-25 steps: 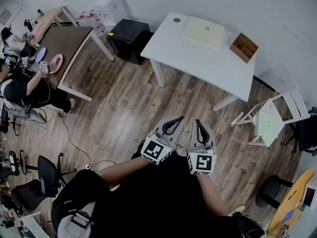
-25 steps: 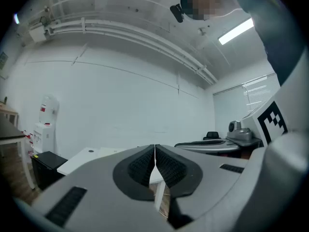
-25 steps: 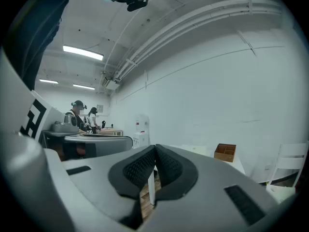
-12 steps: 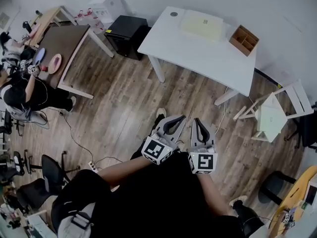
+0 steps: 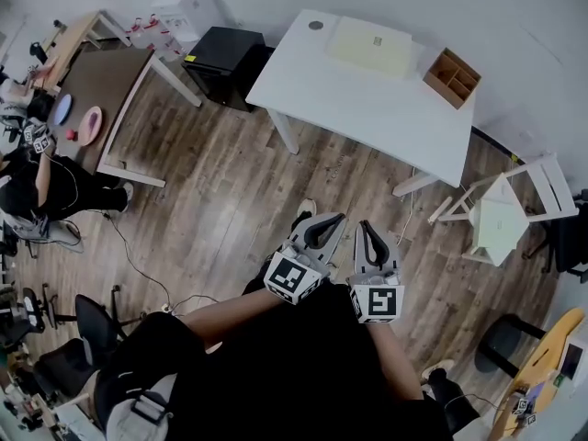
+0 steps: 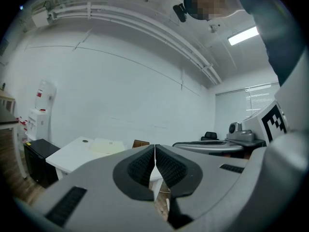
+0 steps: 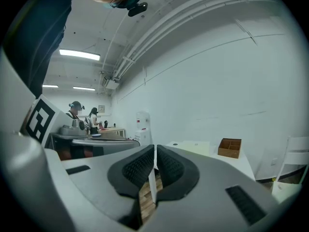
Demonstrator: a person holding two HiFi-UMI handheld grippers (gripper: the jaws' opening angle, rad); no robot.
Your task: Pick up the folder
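I look steeply down at my two grippers, held side by side low in the middle of the head view above a wood floor [image 5: 230,191], both pointing toward a white table [image 5: 367,108] well ahead of them. The left gripper [image 5: 329,220] has its jaws pressed fully together with nothing between them; its own view shows the ribbed pads meeting in one thin line. The right gripper [image 5: 367,226] is closed and empty in the same way, and in its view only a strip of floor shows through the gap below the pads. Each gripper carries a cube with square markers at its back, and my arms in black sleeves fill the bottom of the head view. The folder [image 5: 370,48], a flat pale yellow rectangle, lies on the far part of the table, close to the wall and well apart from both grippers. To its right, near the table's far right corner, stands a brown wooden box [image 5: 450,76] with open compartments. A small dark disc [image 5: 316,25] sits near the table's far left corner. A black cabinet [image 5: 225,58] stands just beside the table's left end. A white chair [image 5: 514,209] stands to the right of the table. At the far left, a person [image 5: 46,182] in black sits at a brown desk [image 5: 115,81].
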